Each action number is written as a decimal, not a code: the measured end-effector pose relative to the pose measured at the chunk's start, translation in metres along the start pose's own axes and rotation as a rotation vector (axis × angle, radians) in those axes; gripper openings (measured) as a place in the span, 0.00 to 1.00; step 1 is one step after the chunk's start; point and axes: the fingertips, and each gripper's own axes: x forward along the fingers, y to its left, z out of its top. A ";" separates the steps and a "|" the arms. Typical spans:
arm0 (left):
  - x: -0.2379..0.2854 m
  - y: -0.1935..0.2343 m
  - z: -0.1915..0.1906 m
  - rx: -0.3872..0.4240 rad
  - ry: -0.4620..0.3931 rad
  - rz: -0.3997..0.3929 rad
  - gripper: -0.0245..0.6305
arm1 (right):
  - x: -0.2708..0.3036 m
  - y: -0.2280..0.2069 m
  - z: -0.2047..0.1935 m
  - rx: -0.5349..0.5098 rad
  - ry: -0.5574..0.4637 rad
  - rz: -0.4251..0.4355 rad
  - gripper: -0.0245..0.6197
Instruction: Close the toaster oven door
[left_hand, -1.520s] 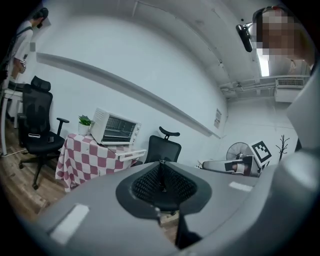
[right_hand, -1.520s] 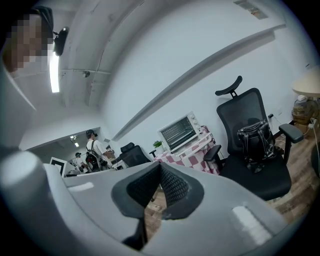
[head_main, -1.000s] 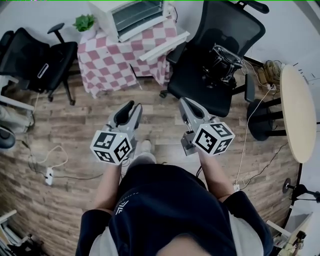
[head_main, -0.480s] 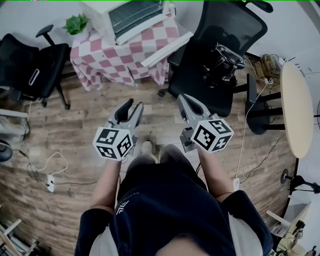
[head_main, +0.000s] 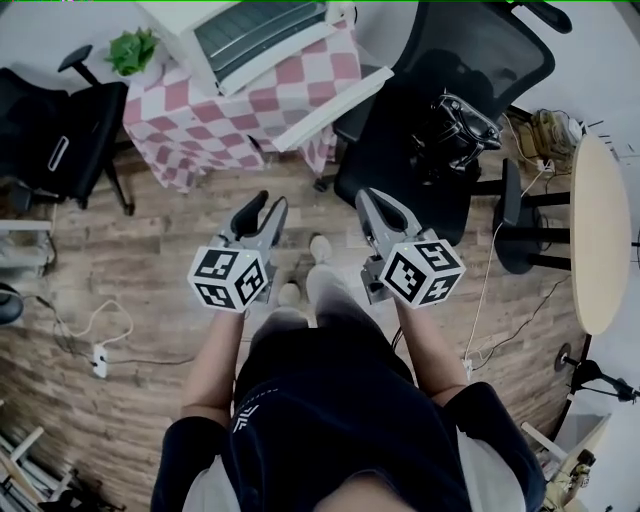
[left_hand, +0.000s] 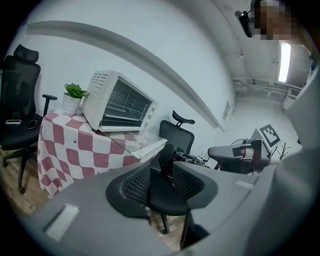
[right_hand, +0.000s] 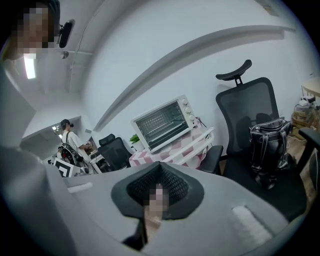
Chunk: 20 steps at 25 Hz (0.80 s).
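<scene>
Two grippers are in your hands, held side by side in front of your body above the wooden floor (head_main: 150, 250).

1. Left gripper (head_main: 265, 206) (left_hand: 162, 172): its fingers are released. The jaws stand apart with nothing between them, and the left gripper view shows only the black office chair (head_main: 400, 150) (left_hand: 175, 145) through the gap.
2. Right gripper (head_main: 372, 200) (right_hand: 160, 167): its fingers are clenched. The jaw tips meet and grasp nothing.

Task item: the white toaster oven (head_main: 255, 30) (left_hand: 117, 102) (right_hand: 162, 122) sits on a table under a red-and-white checked cloth (head_main: 220, 120), at the top of the head view. It is ahead of you and well apart from both grippers. The oven door (head_main: 330, 95) (left_hand: 147, 148) (right_hand: 192, 142) is open. It is swung down to roughly level, and its white front rail projects past the table edge to near the office chair. Neither gripper touches the door.

Surroundings: a potted plant (head_main: 133, 48) (left_hand: 73, 97) stands on the cloth just beside the oven. A black bag (head_main: 455, 125) (right_hand: 270, 150) rests on the office chair's seat. A second black chair (head_main: 60, 130) stands on the other side of the table, and a round tabletop (head_main: 600, 230) lies at the right edge of the head view.
</scene>
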 end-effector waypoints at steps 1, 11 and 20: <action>0.007 0.002 0.001 -0.003 0.004 0.006 0.27 | 0.007 -0.004 0.002 -0.006 0.008 0.007 0.04; 0.080 0.038 -0.006 -0.044 0.062 0.086 0.29 | 0.070 -0.048 0.004 0.036 0.119 0.068 0.04; 0.115 0.063 -0.016 -0.064 0.088 0.141 0.32 | 0.112 -0.073 -0.006 0.059 0.199 0.103 0.04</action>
